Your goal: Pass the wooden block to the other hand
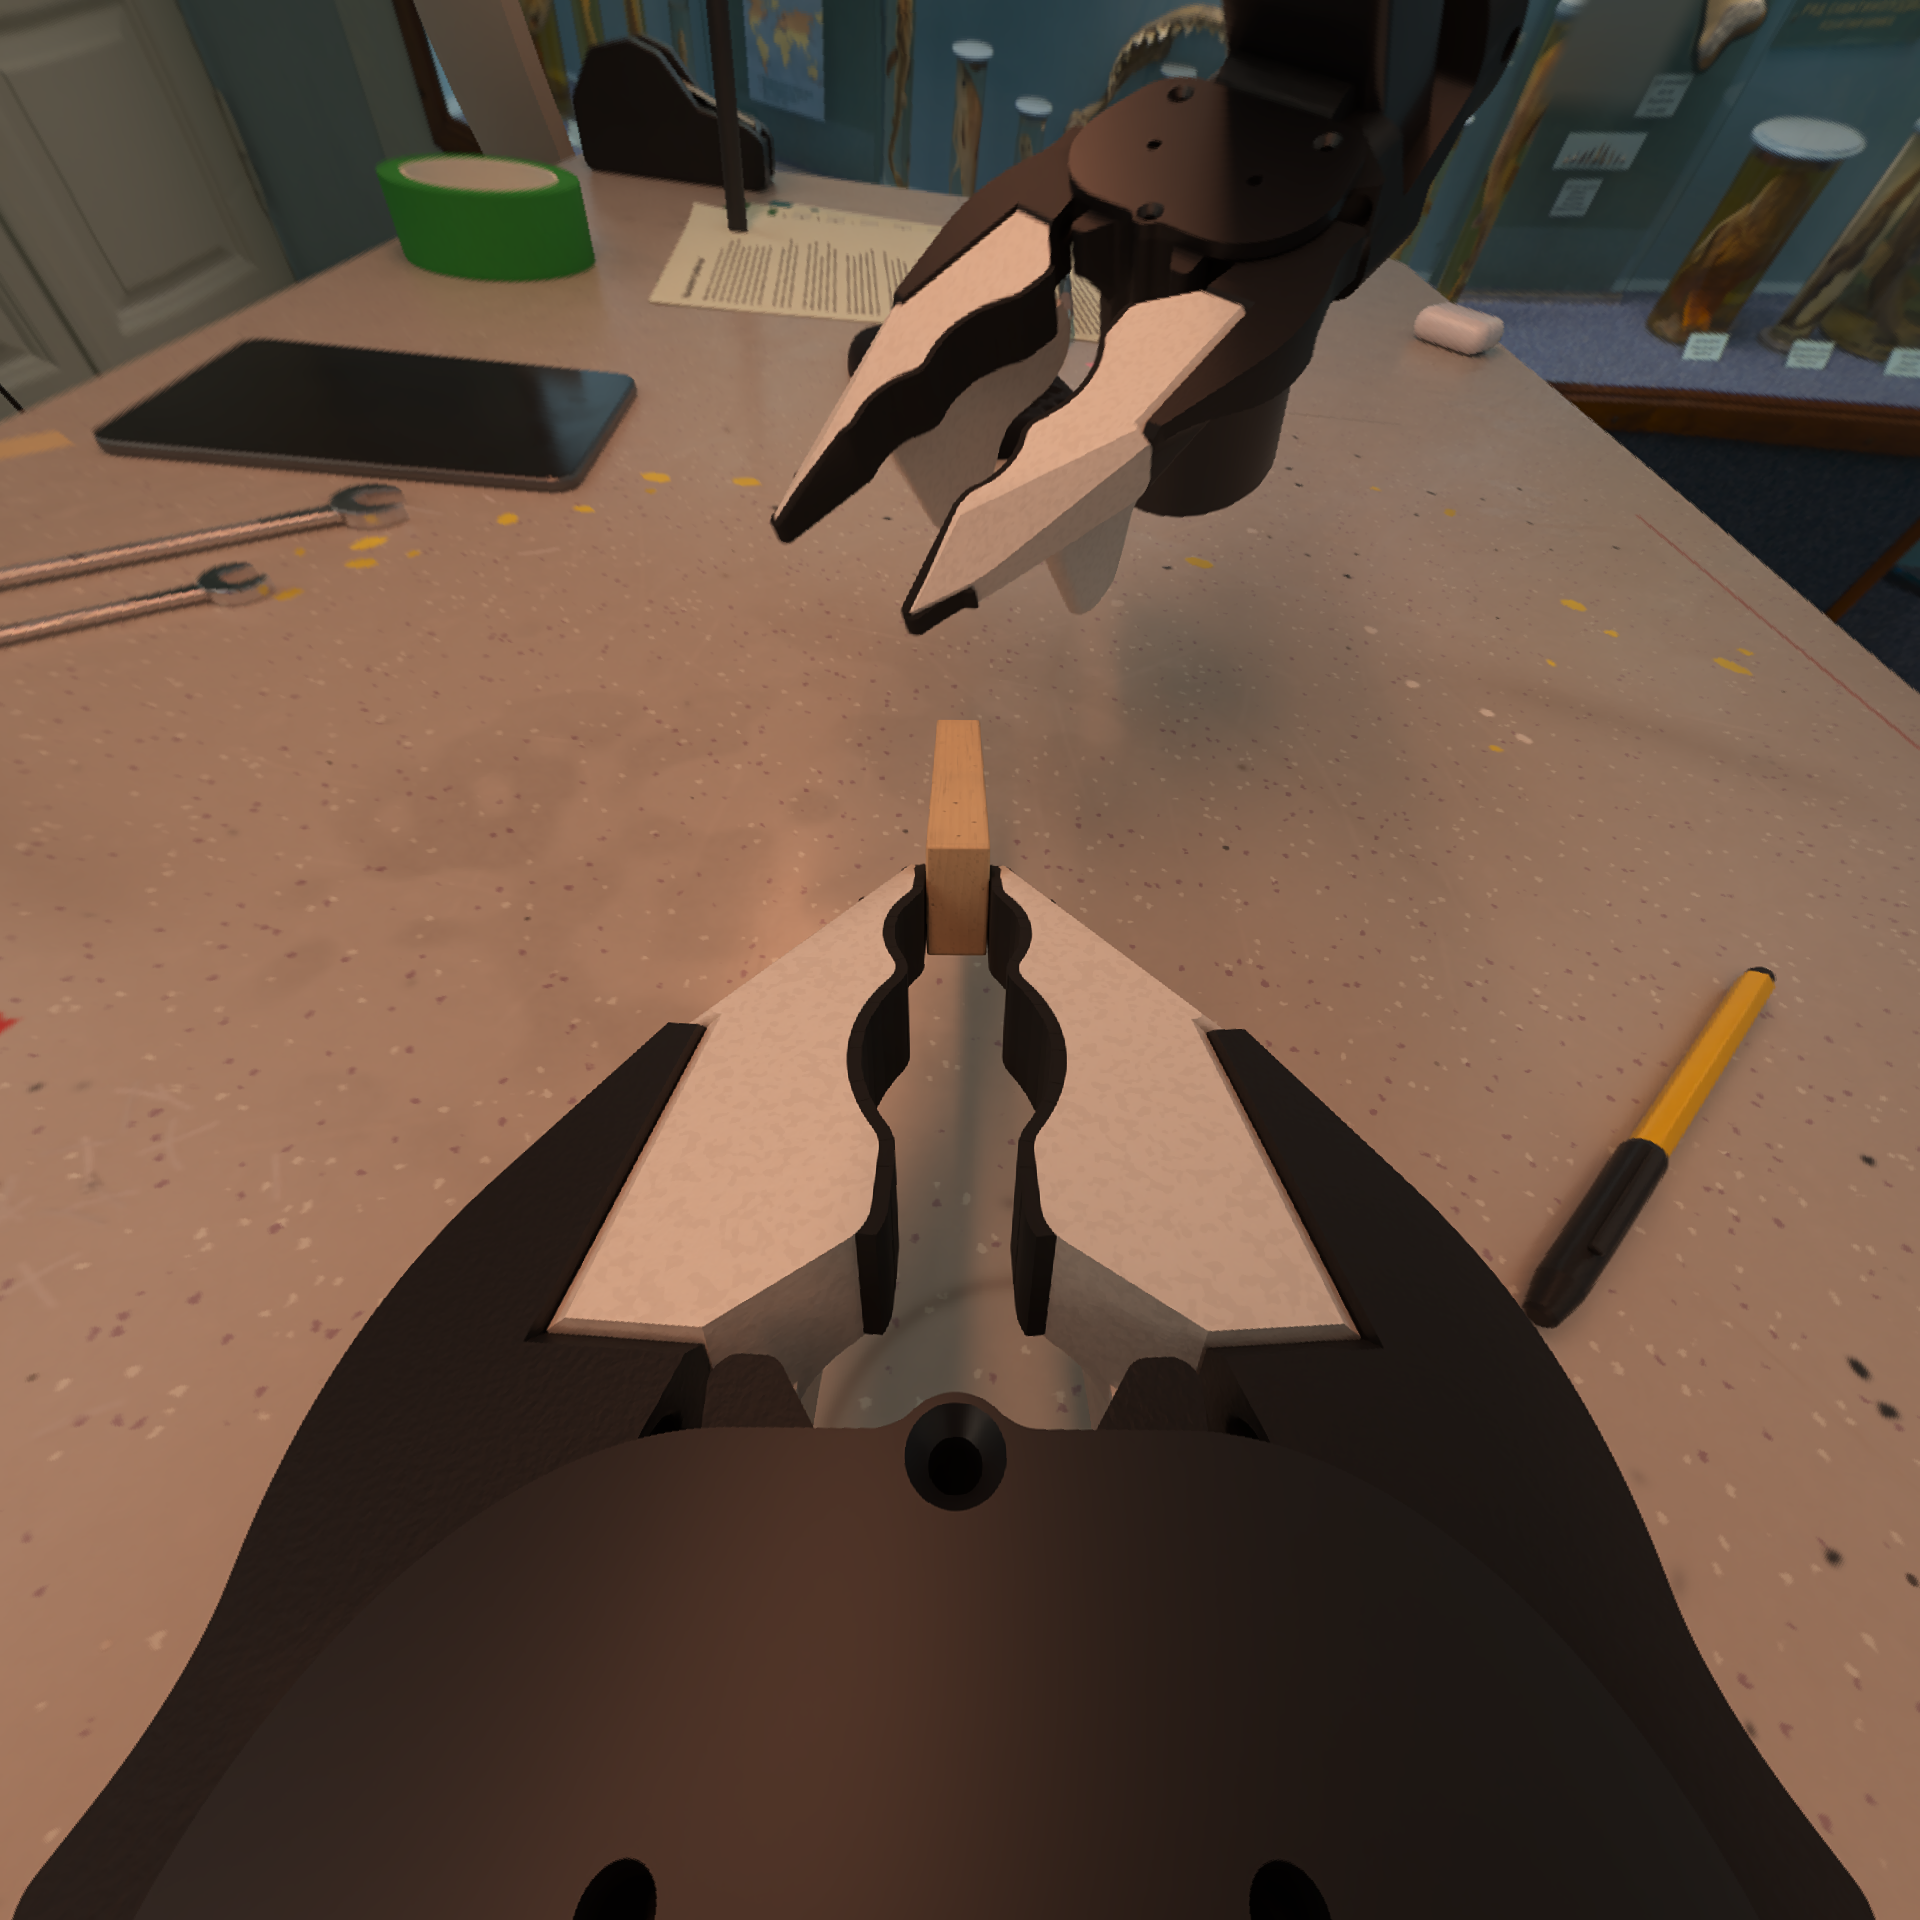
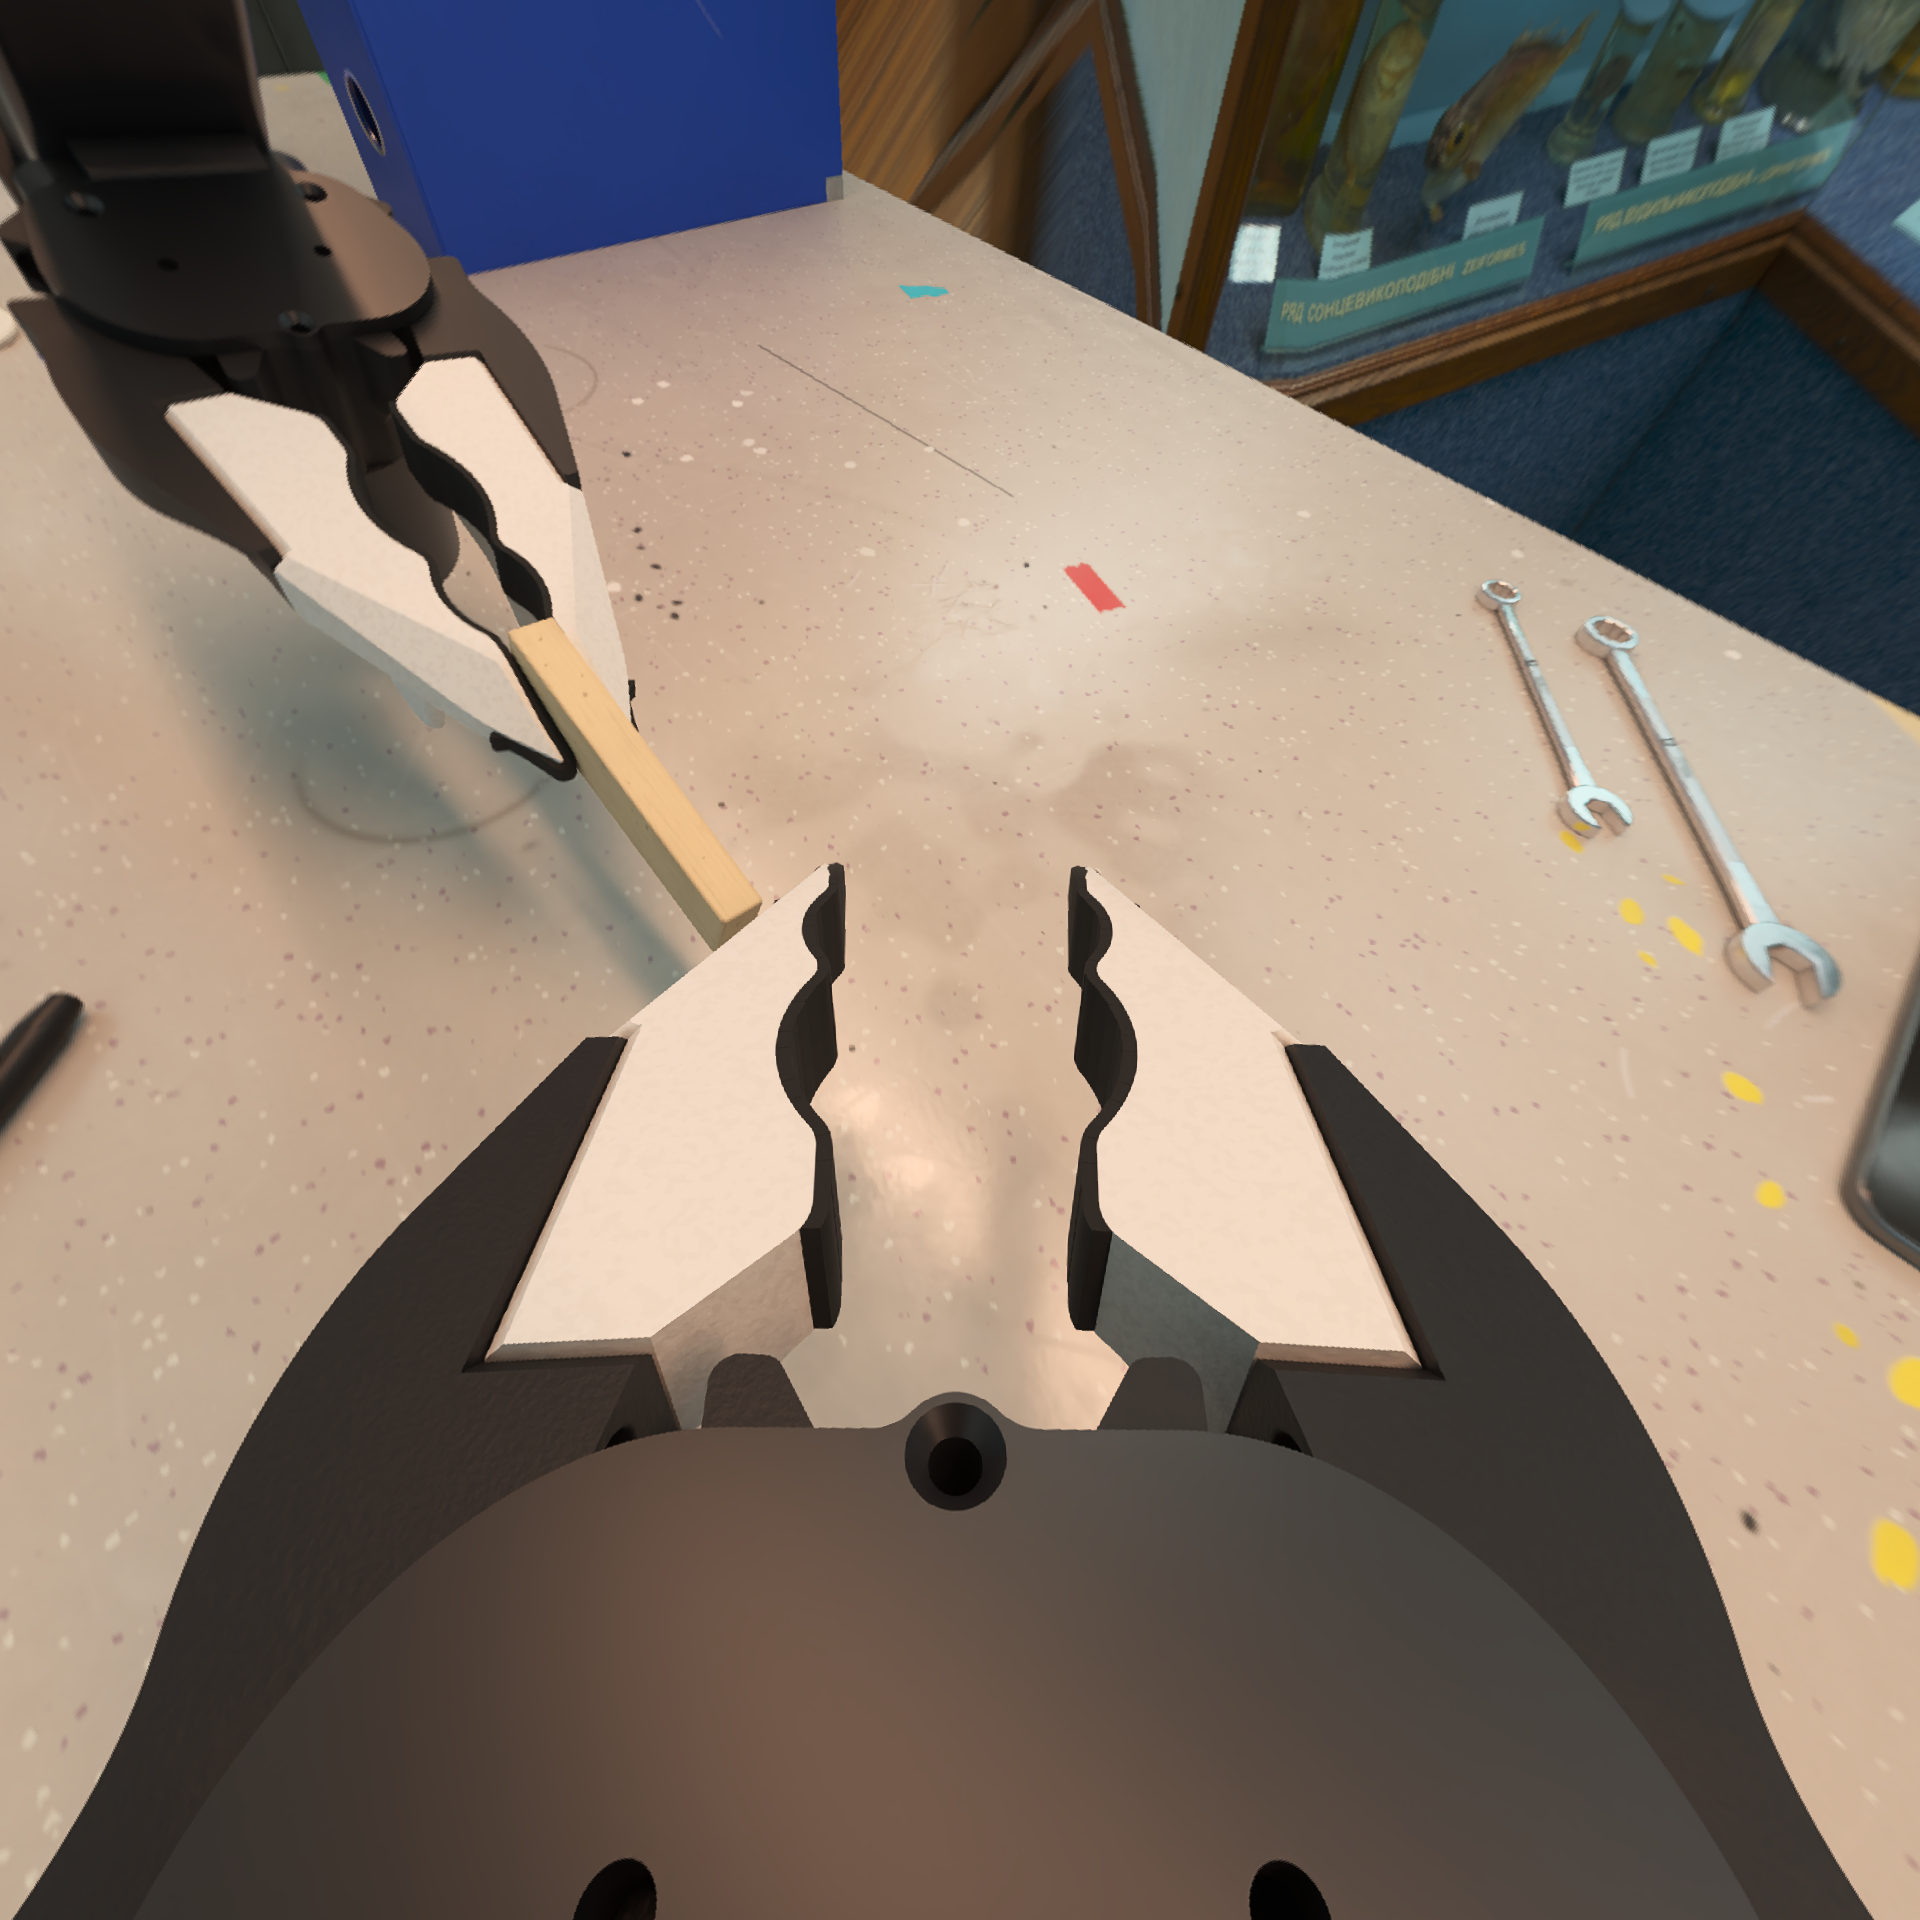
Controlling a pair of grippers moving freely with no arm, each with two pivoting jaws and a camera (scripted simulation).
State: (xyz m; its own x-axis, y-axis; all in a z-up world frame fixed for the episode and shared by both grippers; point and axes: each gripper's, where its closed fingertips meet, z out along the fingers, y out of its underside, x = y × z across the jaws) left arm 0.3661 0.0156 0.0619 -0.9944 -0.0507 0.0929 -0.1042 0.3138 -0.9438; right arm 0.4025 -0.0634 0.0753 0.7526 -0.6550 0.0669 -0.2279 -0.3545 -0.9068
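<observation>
A natural-history museum workroom: glass display cases hold tall specimen jars (image 1: 1756, 223) with small label cards (image 2: 1595, 179), and a paint-flecked worktop (image 1: 1247, 727) carries two spanners (image 2: 1683, 779), green tape (image 1: 488, 218), a tablet (image 1: 374, 410) and a printed sheet (image 1: 800, 270).

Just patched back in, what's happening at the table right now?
A handover is midway. The left tongs are shut on one end of the wooden block, holding it out above the table. The right tongs are open and empty, close to the block's free end but not around it yet; in the right wrist view that end sits just outside their left fingertip.
</observation>
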